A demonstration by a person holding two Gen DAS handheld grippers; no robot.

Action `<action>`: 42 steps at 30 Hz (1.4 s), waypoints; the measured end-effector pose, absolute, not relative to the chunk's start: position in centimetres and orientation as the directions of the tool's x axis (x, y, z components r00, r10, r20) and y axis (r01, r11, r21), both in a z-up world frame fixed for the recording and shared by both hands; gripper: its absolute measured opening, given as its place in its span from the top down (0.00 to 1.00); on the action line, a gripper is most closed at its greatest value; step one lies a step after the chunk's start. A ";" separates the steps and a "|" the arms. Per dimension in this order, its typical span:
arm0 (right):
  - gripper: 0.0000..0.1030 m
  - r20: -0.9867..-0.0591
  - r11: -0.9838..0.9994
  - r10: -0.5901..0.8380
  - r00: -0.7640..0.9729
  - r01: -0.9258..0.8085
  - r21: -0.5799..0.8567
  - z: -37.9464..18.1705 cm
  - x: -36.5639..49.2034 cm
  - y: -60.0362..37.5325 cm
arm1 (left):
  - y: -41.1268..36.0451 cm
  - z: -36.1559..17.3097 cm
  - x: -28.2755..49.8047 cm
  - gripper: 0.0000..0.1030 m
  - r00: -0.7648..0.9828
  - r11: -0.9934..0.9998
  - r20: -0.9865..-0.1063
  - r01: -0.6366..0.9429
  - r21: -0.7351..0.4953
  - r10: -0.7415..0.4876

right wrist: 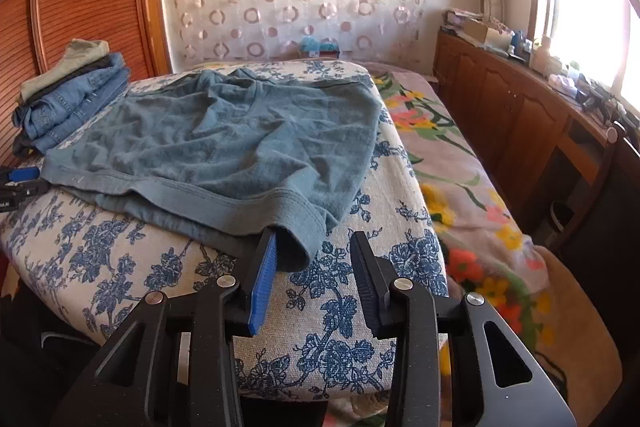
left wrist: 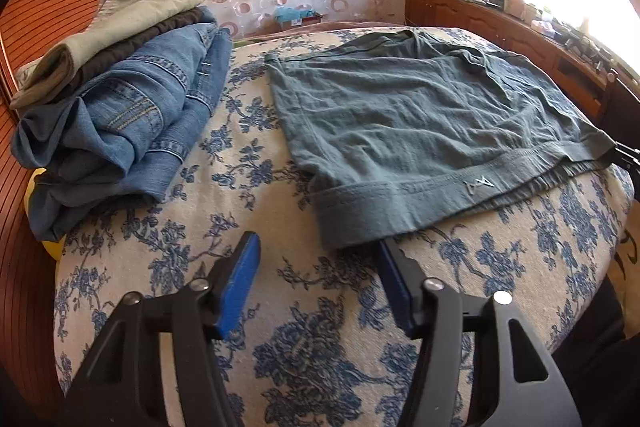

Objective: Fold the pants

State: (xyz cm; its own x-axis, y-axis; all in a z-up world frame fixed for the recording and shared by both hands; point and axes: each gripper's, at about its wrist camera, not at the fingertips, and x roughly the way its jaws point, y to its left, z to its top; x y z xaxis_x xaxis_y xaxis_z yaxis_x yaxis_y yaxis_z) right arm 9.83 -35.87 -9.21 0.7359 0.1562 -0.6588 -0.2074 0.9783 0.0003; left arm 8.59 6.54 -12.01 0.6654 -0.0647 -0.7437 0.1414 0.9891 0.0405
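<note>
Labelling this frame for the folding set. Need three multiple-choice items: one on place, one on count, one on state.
1. Where does the pile of folded clothes lie relative to the teal shorts, in the left wrist view?
A. left of them
B. on top of them
C. right of them

2. How many garments lie spread out flat on the flowered cover?
A. one
B. two
C. three

3. How does the right gripper stand?
A. shut on the pile
B. open, at the hem corner of the shorts
C. shut on the waistband

Answers:
1 A: the pile sits by the wooden wardrobe, apart from the shorts.
2 A: only the shorts are spread out.
3 B: a gap shows between the pads, with the corner just ahead of the left pad.
</note>
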 end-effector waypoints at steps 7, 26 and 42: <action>0.66 -0.661 0.979 0.155 0.734 -0.204 0.003 -9.5 10.0 -35.9 | 6.9 -11.4 8.5 0.64 0.687 0.989 -0.721 0.149 0.016 -0.092; 0.99 -0.642 0.968 0.215 0.736 -0.245 0.044 -7.9 9.5 -36.6 | 6.8 -8.6 6.2 1.00 0.713 0.975 -0.674 0.215 -0.052 -0.193; 0.99 -0.652 0.955 0.266 0.710 -0.285 0.079 -6.8 6.0 -37.0 | 7.2 -8.4 2.4 0.98 0.696 0.979 -0.693 0.195 -0.068 -0.186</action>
State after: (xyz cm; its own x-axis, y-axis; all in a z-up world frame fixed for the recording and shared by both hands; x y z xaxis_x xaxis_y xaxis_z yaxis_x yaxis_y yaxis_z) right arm 5.97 -36.96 -6.77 0.7098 0.2658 -0.6523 -0.2849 0.9553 0.0792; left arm 2.36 7.21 -8.43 0.6963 -0.1865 -0.6931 0.1946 0.9785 -0.0678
